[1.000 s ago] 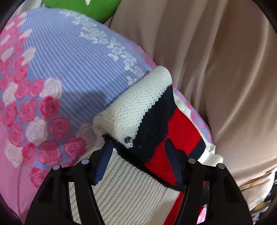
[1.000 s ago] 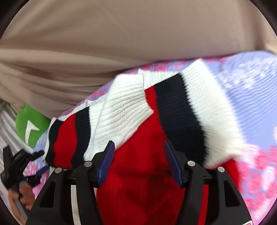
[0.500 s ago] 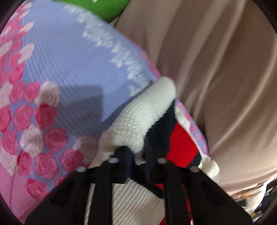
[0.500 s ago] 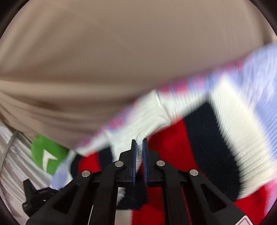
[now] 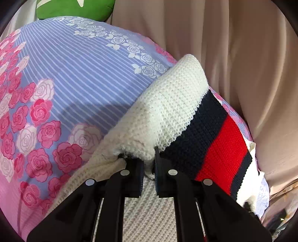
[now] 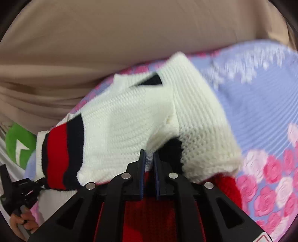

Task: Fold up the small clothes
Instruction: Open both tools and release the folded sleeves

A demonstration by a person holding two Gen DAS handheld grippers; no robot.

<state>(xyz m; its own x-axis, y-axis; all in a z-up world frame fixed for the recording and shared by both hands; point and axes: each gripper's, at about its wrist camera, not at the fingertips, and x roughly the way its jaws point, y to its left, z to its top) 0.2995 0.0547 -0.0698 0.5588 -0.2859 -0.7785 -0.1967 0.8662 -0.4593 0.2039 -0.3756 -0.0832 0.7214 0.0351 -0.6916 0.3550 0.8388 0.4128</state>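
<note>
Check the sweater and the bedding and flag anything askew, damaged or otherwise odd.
Nothing looks damaged or spilled. The sweater is bunched and uneven, its striped sleeve folded across the white knit, as you would expect mid-fold. Both tools, left and right, pinch its fabric. The floral sheet lies smooth.

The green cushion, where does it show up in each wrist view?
Left wrist: the green cushion sits at the top left edge, beyond the floral sheet.
Right wrist: it peeks in at the far left, mid-height.
Shared landmark: the striped knit sweater.
</note>
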